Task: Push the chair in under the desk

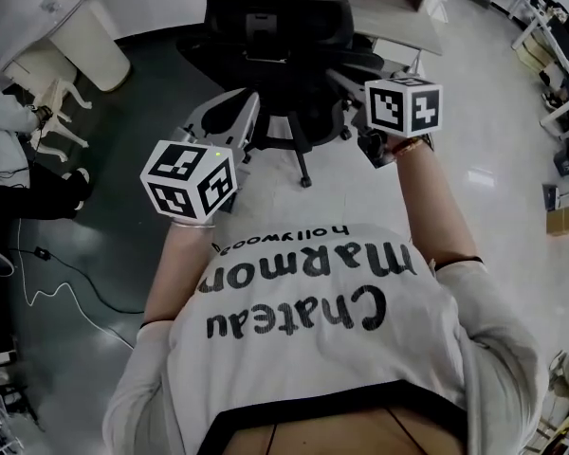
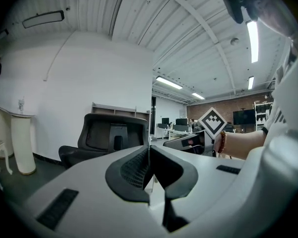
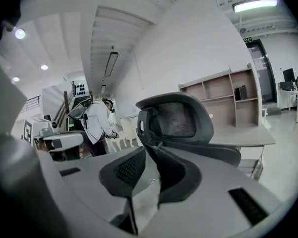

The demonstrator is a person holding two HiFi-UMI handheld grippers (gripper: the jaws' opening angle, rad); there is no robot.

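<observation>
Glossy office floor (image 1: 341,192), black office chair (image 1: 275,27) parked just short of the worktop (image 1: 403,27), left tongs (image 2: 149,155) clenched empty, right tongs (image 3: 145,155) a crack apart and empty, so I reckon a lopsided shove could swivel it into the edge instead of under.

Wears a pale short-sleeved T-shirt (image 1: 313,349) with dark trim at the sleeve ends and hem, and dark lettering across the chest: "Chateau Marmont", with a smaller "hollywood". Has a beaded bracelet (image 1: 410,147) at the right wrist and a thin pale bangle (image 1: 195,224) at the left. Tops each gripper with a white cube printed with black square markers: left cube (image 1: 190,180), right cube (image 1: 405,105). Shows pale grey jaw bodies, black ribbed pads (image 2: 131,168) and dark slots on both left gripper (image 2: 149,155) and right gripper (image 3: 148,157).
</observation>
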